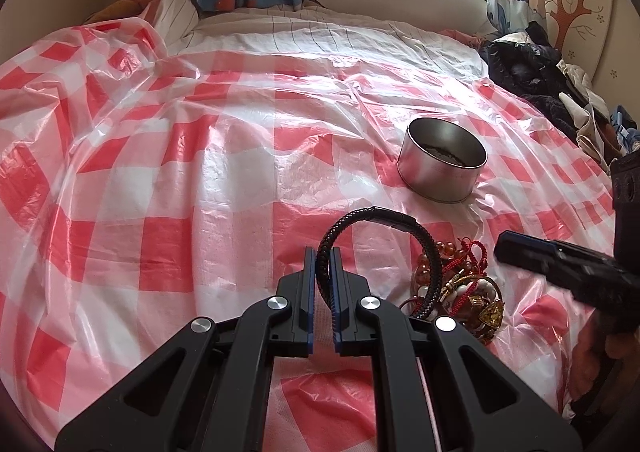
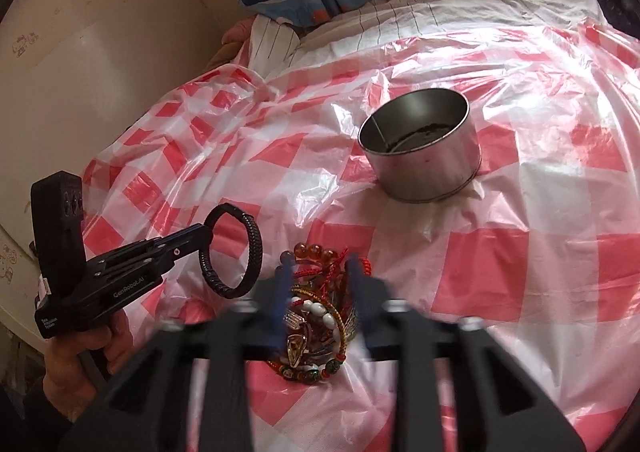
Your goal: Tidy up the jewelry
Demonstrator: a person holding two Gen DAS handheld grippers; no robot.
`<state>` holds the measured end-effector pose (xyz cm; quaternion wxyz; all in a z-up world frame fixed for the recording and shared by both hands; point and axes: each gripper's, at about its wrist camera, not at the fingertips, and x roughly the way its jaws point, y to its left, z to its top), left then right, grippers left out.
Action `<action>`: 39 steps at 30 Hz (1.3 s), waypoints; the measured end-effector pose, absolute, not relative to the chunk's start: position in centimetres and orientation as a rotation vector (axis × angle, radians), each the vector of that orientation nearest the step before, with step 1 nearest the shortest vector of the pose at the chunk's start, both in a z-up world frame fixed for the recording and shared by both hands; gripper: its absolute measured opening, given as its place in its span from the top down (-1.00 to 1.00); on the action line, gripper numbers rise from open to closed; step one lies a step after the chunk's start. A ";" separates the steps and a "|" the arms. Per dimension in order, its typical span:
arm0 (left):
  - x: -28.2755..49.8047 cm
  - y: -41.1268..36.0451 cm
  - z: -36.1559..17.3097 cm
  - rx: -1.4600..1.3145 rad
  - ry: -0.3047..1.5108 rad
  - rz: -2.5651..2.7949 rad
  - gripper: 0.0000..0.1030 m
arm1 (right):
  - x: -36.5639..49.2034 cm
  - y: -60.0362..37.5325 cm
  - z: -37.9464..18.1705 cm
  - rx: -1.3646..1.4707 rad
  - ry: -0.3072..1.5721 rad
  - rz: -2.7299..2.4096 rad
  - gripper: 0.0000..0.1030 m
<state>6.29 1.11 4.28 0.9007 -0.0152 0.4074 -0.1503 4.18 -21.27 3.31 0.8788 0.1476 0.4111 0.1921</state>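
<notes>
From the left wrist camera, the left gripper (image 1: 321,264) has its jaws clamped on a black braided bracelet (image 1: 424,248), which arcs up out of them and curves round to the right; the pinch is on the bracelet's left side. The landmark is the round metal tin (image 1: 442,160), open-topped, standing on the red-and-white checked plastic sheet (image 1: 200,172) that covers the bed. The bracelet is held nearer the camera than the tin and a little to its left; the pile of beaded bracelets (image 1: 460,288), with red cords, amber beads and white beads, lies on the sheet nearer than the tin, just beside the held bracelet on its right. The right gripper (image 1: 520,248) comes in from the right, nearer than the tin, close to the pile; from here I cannot tell how its jaws stand.

From the right wrist camera, the right gripper (image 2: 320,268) is blurred, its jaws apart, one on each side of the bracelet pile (image 2: 316,316); whether they touch it is unclear. The tin (image 2: 424,156) stands beyond the pile, apart from it, something dark on its floor. Left of the tin and nearer, the left gripper (image 2: 200,230) grips the black bracelet (image 2: 252,248) clear above the plastic sheet (image 2: 520,252); a hand (image 2: 92,356) holds its handle.
</notes>
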 end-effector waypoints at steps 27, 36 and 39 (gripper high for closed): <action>6.2 1.0 4.3 -0.081 0.855 -0.394 0.89 | 3.4 -21.1 5.1 0.312 0.749 0.454 0.91; 5.9 1.1 6.6 -0.208 0.801 -0.492 0.89 | 2.9 -24.9 8.1 0.487 0.643 0.482 0.91; 6.5 0.3 7.3 -0.223 0.792 -0.501 0.89 | 2.9 -25.6 8.8 0.477 0.627 0.456 0.91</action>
